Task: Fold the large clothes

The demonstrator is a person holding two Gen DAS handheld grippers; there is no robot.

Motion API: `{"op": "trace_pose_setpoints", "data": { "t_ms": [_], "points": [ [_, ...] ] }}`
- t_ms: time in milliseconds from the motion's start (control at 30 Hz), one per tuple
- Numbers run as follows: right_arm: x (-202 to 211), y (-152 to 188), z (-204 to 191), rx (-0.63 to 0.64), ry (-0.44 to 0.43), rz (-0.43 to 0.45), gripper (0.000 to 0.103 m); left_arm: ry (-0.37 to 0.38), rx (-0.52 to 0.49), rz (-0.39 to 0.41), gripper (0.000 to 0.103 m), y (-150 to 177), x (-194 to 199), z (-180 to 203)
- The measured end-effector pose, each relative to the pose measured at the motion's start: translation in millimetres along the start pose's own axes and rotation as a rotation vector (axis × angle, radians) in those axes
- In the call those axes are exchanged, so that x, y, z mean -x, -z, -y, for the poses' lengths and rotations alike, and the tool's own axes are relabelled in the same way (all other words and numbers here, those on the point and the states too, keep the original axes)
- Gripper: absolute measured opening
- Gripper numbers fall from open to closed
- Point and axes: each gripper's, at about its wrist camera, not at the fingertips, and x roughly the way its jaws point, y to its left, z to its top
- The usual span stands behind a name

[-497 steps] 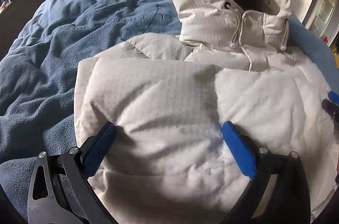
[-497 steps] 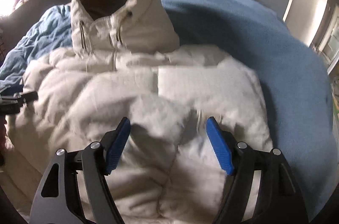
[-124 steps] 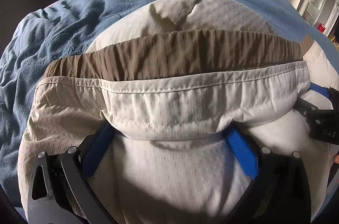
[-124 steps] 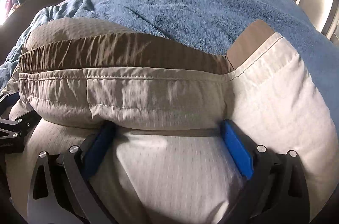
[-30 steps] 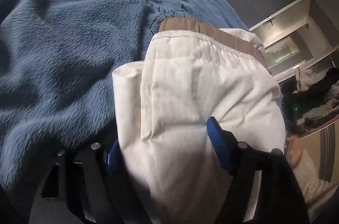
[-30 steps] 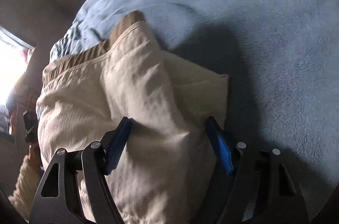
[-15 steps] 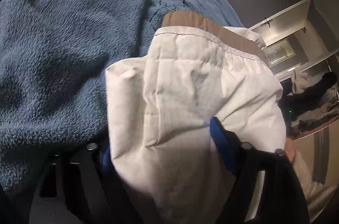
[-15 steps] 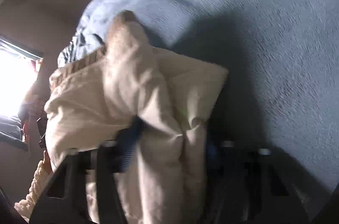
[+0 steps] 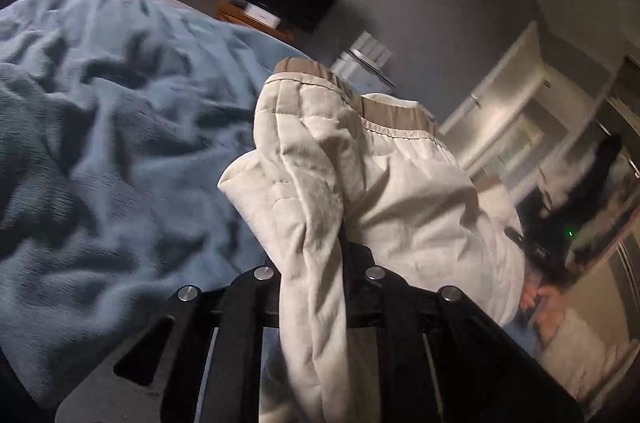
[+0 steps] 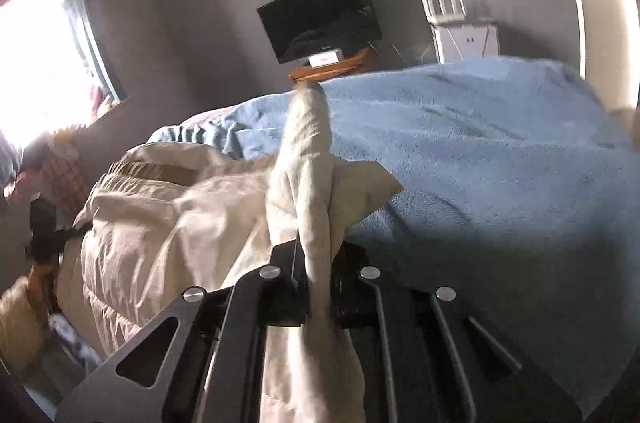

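Both grippers now clamp the folded cream puffer jacket (image 9: 360, 183) at opposite ends. A second ago their blue-padded jaws stood apart around the bundle; now they are pressed together on bunched fabric, and the blue pads are hidden in the folds. The left gripper (image 9: 316, 263) pinches a thick wad of the quilted shell, which rises from between its jaws and spreads up toward the tan-lined hem at the top of the bundle. The right gripper (image 10: 316, 263) pinches a narrower ridge of fabric that stands up in a peak above its jaws, with the rest of the jacket (image 10: 172, 215) sagging away to the left of that view. A second ago the cameras looked down on the jacket lying flat on the blue fleece blanket (image 9: 100, 143); now both views are tipped up, and the grey wall, a dark television (image 10: 320, 15) on a stand and a bright window (image 10: 40, 63) have come into sight. The pinched ends look raised off the bed, though whether the middle of the jacket still touches the blanket cannot be told. A person's hand (image 9: 540, 299) shows blurred at the right edge of the left view, beyond the jacket.
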Motion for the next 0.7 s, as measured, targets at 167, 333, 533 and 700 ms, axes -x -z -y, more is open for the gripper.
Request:
{"op": "trace_pose_setpoints", "data": {
  "t_ms": [167,333,533,700],
  "points": [
    [-60.4,11.3,40.2,-0.163,0.087,-0.120,0.010,-0.129,0.012,-0.116,0.020,12.2,-40.3,-35.5],
    [-91.2,34.5,83.3,-0.310,0.109,-0.174,0.012,-0.190,-0.030,-0.124,0.040,8.4,-42.9,-43.7],
    [-61.2,28.5,53.3,-0.184,0.217,-0.112,0.026,-0.407,-0.103,-0.009,0.067,9.1,-2.6,-21.6],
    [-13.5,36.8,-9.7,-0.003,0.243,-0.050,0.066,-0.454,-0.200,0.054,0.074,19.1,34.3,30.6]
  ]
}}
